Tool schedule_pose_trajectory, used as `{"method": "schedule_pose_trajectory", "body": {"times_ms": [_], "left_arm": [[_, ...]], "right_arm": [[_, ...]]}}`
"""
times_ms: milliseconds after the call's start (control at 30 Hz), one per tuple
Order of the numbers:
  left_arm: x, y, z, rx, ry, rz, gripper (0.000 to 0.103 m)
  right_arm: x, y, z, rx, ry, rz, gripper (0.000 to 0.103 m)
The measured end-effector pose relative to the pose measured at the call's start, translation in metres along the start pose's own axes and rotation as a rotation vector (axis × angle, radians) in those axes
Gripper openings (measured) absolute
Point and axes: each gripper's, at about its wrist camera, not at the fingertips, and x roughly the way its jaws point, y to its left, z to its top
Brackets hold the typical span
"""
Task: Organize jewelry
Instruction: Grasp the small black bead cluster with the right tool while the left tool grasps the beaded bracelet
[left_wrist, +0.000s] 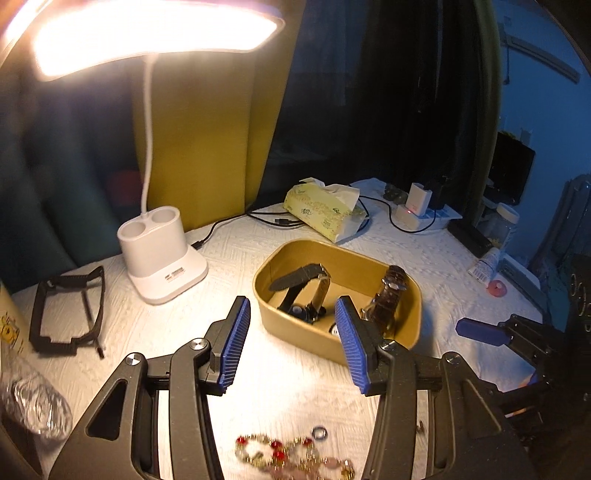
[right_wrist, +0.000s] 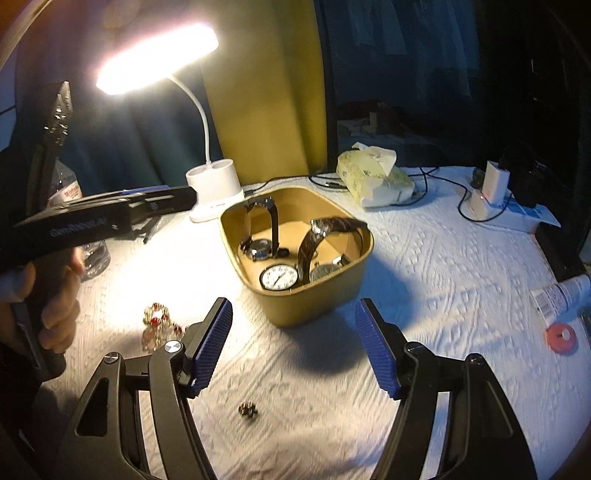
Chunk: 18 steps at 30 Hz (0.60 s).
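Both the left claw (left_wrist: 291, 339) and right claw (right_wrist: 293, 345) gape wide and empty; watches (right_wrist: 279, 277) already fill the gold tray (right_wrist: 314, 310) mid-counter, while beaded bracelets (left_wrist: 295, 456) and a small earring (right_wrist: 246, 410) await near the front edge

we read "genrobot.ai" on the side of the left gripper (right_wrist: 79, 221); the watch dial (right_wrist: 279, 277) numerals and other labels stay too blurred.

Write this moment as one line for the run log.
left gripper: open, empty | right gripper: open, empty | gold tray: watches inside | beaded bracelets, small earring: on cloth, outside tray
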Motion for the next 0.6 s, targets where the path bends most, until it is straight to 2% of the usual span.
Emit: {"method": "schedule_pose_trajectory", "body": {"times_ms": [500,533,600], "left_arm": [[-0.036,0.015,-0.049,-0.065,0.030,-0.011,0.051],[-0.037,0.016,-0.051,-0.068,0.034,-0.013,0.051],[-0.039,0.018,-0.058,-0.073,0.043,-0.018,0.051]], "right_arm": [[-0.009,0.021,-0.028,-0.035,0.084,-0.042,0.068],[-0.008,0.023,-0.030,-0.039,0.093,-0.041,0.067],[-0.006,0.026,-0.034,-0.045,0.109,-0.039,0.059]]}}
